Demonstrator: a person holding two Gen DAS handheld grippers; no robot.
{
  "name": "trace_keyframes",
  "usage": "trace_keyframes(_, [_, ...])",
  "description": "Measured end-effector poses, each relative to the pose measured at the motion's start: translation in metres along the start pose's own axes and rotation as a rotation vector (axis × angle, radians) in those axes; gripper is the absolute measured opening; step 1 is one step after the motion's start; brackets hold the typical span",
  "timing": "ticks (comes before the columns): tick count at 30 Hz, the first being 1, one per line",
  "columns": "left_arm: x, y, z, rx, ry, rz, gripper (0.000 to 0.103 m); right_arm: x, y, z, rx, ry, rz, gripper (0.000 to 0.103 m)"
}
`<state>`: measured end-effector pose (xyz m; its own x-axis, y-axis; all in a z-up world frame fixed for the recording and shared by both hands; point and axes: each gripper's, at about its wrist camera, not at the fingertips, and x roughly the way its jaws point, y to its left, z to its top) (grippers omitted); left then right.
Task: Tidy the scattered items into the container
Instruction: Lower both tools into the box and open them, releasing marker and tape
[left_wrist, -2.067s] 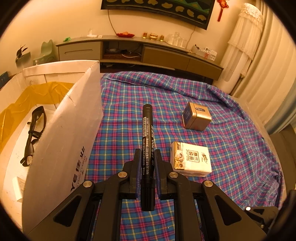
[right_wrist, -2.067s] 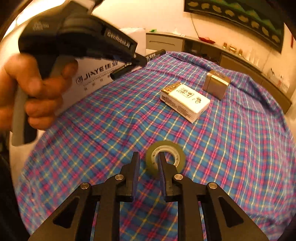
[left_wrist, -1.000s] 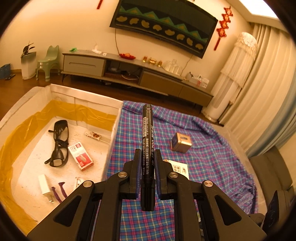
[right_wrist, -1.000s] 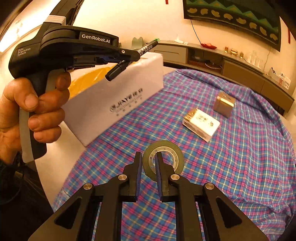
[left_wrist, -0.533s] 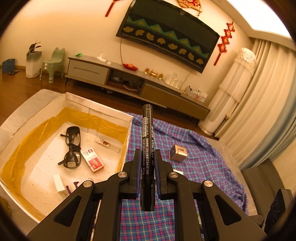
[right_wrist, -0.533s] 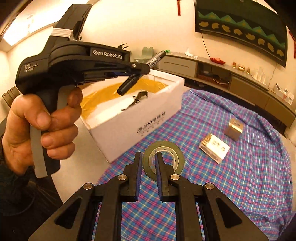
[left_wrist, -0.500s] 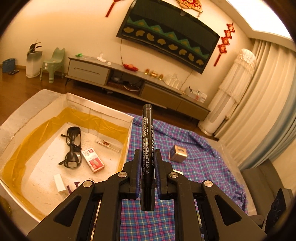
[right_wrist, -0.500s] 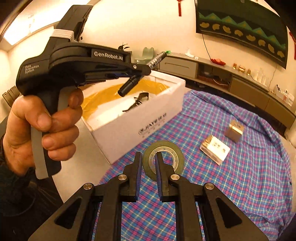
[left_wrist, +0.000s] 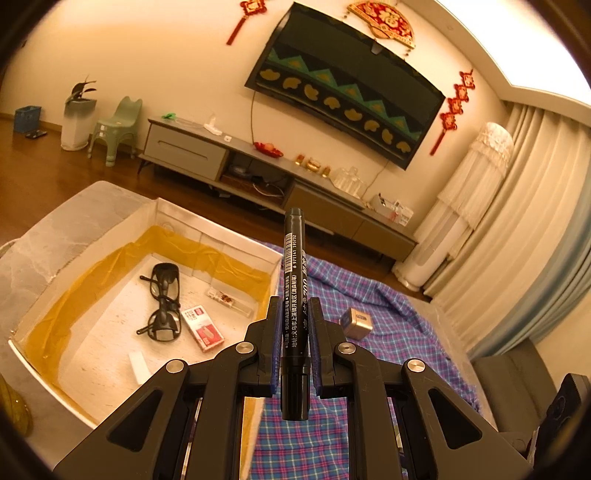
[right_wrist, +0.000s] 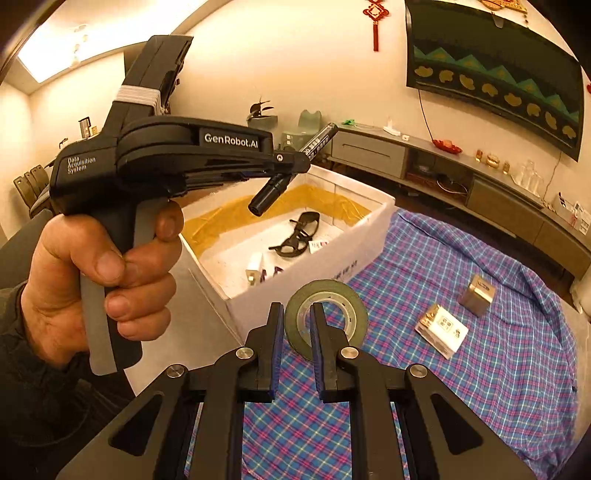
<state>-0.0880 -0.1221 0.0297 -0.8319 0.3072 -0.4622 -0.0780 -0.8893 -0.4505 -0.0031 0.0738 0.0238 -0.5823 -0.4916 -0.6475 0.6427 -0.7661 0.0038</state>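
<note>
Black marker pen (left_wrist: 293, 291) stands clamped between the jaws of the left gripper (left_wrist: 294, 334), cap end forward, held above the near wall of the white foam box (left_wrist: 33, 363) lined with yellow film; inside the box already lie dark safety glasses (left_wrist: 162, 302), a red-and-white packet (left_wrist: 203, 327), a clear strip (left_wrist: 229, 300) and a small white block (left_wrist: 139, 366), so a good part of the tidying looks done, while a small metal cube box (left_wrist: 356, 323) waits on the plaid cloth (left_wrist: 369, 291). From the right wrist view, the right gripper (right_wrist: 297, 332) pinches the rim of a greenish tape roll (right_wrist: 327, 317), lifted off the cloth, and the left hand (right_wrist: 99, 273) holds its gripper high over the box with the pen (right_wrist: 291, 171) tilted down toward it. Left on the cloth are the metal cube (right_wrist: 477, 295) and a white tissue pack (right_wrist: 441, 329), well apart from the box. By my judgement pen and tape go in next, then those two; nothing blocks the box mouth, though both grippers head for one opening and could crowd each other
</note>
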Motion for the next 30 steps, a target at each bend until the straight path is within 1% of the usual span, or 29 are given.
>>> trace_keyframes(9, [-0.01, 0.027, 0.007, -0.042, -0.018, 0.028, 0.013, 0.003, 0.01, 0.02, -0.018, -0.034, 0.022, 0.015])
trace_keyframes(16, [-0.014, 0.054, 0.012, -0.086, -0.022, 0.071, 0.013, 0.013, 0.01, 0.039, -0.02, -0.05, 0.052, 0.015])
trace_keyframes(18, [-0.013, 0.061, 0.012, -0.09, -0.014, 0.095, 0.013, 0.017, 0.01, 0.044, -0.022, -0.051, 0.055, 0.015])
trace_keyframes(25, [0.009, 0.085, 0.008, -0.077, 0.056, 0.246, 0.013, 0.049, -0.001, 0.07, -0.008, -0.022, 0.093, 0.015])
trace_keyframes(30, [0.022, 0.098, 0.005, -0.074, 0.099, 0.303, 0.014, 0.076, -0.007, 0.091, 0.002, 0.012, 0.126, 0.015])
